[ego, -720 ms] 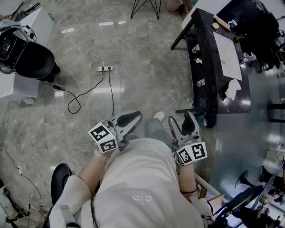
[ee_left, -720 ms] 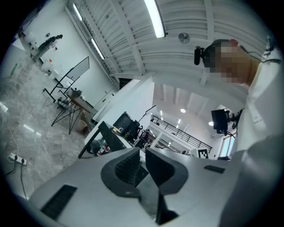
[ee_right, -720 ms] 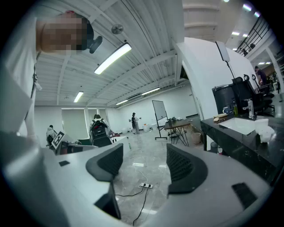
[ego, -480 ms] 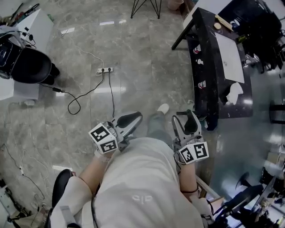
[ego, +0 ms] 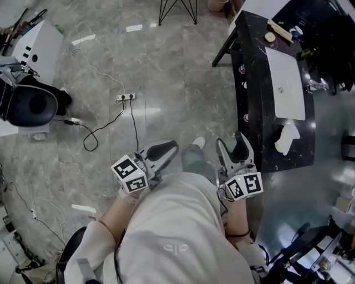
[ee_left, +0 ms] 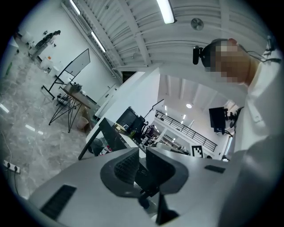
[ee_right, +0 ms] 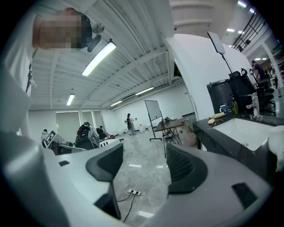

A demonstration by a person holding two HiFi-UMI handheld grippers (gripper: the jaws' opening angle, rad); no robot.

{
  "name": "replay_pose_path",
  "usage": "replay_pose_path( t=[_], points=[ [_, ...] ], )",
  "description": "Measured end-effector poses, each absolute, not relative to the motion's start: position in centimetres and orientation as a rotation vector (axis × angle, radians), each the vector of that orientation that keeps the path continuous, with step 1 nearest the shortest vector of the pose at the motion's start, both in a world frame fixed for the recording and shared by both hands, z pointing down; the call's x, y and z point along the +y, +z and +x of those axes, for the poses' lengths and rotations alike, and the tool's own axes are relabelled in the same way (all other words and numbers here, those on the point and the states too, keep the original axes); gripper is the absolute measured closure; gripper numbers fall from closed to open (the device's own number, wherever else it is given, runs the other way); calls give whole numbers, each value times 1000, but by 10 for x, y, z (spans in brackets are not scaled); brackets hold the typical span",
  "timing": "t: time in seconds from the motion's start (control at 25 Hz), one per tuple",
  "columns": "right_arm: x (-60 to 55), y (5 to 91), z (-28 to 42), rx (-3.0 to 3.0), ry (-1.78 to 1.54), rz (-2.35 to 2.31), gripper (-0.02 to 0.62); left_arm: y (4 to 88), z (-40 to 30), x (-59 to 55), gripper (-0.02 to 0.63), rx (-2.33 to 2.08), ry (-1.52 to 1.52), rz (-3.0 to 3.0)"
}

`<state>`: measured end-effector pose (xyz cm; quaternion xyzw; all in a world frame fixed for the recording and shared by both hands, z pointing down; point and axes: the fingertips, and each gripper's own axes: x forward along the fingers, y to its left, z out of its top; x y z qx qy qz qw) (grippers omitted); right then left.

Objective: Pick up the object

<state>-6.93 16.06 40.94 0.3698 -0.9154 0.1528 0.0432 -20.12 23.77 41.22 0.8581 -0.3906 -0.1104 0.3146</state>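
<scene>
My left gripper [ego: 168, 150] is held close to the person's torso, level, over the grey marble floor; in the left gripper view [ee_left: 142, 160] its dark ribbed pads stand nearly together with nothing between them. My right gripper [ego: 238, 147] is also held at the torso, just left of the near end of the black counter [ego: 252, 111]. The right gripper view [ee_right: 144, 163] shows its jaws apart, with only floor visible through the gap. A crumpled white cloth [ego: 286, 137] lies on the counter beside a white sink [ego: 285, 83]. Neither gripper touches anything.
A power strip [ego: 125, 97] and loose cables lie on the floor ahead-left. A black chair [ego: 33, 105] and a white unit [ego: 33, 41] stand at far left. Black stand legs [ego: 177, 10] are at the top. The person's shoe [ego: 198, 143] shows between the grippers.
Both grippers stay at the torso, jaws unchanged. The view has shifted: the chair has slid toward the left edge and the counter's near end sits lower, beside the right gripper.
</scene>
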Motion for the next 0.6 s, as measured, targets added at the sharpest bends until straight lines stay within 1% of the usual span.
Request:
replay_pose_path(
  t=[0.28, 0.6],
  points=[
    [60, 403, -13, -2798, 430, 1128, 305, 410, -143, 124, 558, -1030, -260, 2262],
    [-12, 398, 104, -2763, 438, 1258, 296, 399, -30, 31, 536, -904, -193, 2331]
  ],
)
